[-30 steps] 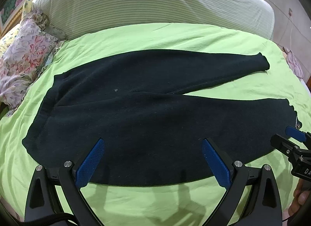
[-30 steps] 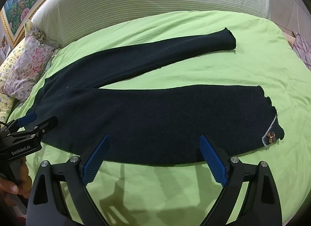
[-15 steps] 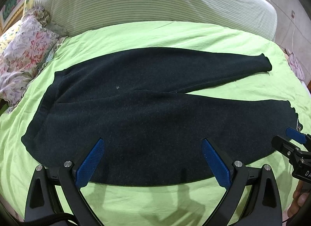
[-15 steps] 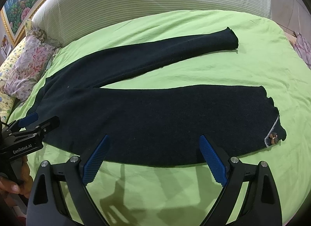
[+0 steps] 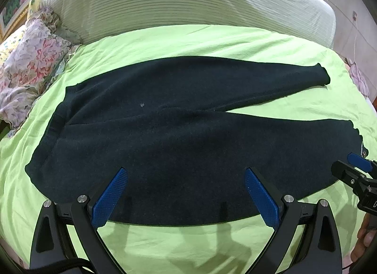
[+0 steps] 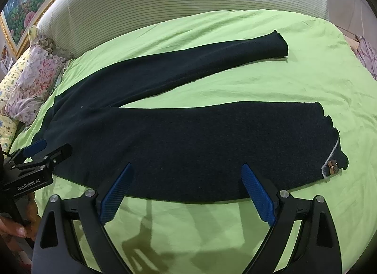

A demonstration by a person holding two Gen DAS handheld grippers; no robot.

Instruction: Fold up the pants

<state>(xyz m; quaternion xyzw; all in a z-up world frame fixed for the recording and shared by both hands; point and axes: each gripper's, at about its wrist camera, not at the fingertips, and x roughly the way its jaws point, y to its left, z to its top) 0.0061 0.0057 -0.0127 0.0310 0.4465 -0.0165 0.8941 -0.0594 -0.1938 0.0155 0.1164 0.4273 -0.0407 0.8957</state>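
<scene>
Hovering nearest of all, the left gripper [image 5: 186, 194] spreads its blue-padded fingers [image 5: 109, 197] wide over the near edge of the dark pants [image 5: 188, 137], gripping nothing and not visibly touching the cloth. The right gripper [image 6: 187, 190] hangs the same way further along that edge, jaws fully apart and empty, its shadow falling on the green bedsheet [image 6: 200, 234] below. Each tool shows at the side of the other's view, and a person's hand [image 6: 14, 227] can be seen wrapped round the left one's handle.

Just past the fingertips the pants lie flat and unfolded on the sheet, spread sideways. The waist is at the left, toward a floral pillow [image 5: 26, 69]. The near leg runs out to the right and ends in a ragged cuff with a pale trim and a small bow-shaped ornament [image 6: 332, 168]. The far leg angles away from it, opening a wedge of bare sheet between the two, and ends in a plain cuff [image 6: 280, 45]. A tiny pale speck [image 5: 142, 104] sits on the fabric near the crotch.

Beyond the pants, more green sheet, then a striped padded headboard [image 5: 188, 1], and a gold-framed flower painting [image 6: 21, 15] at the upper left.
</scene>
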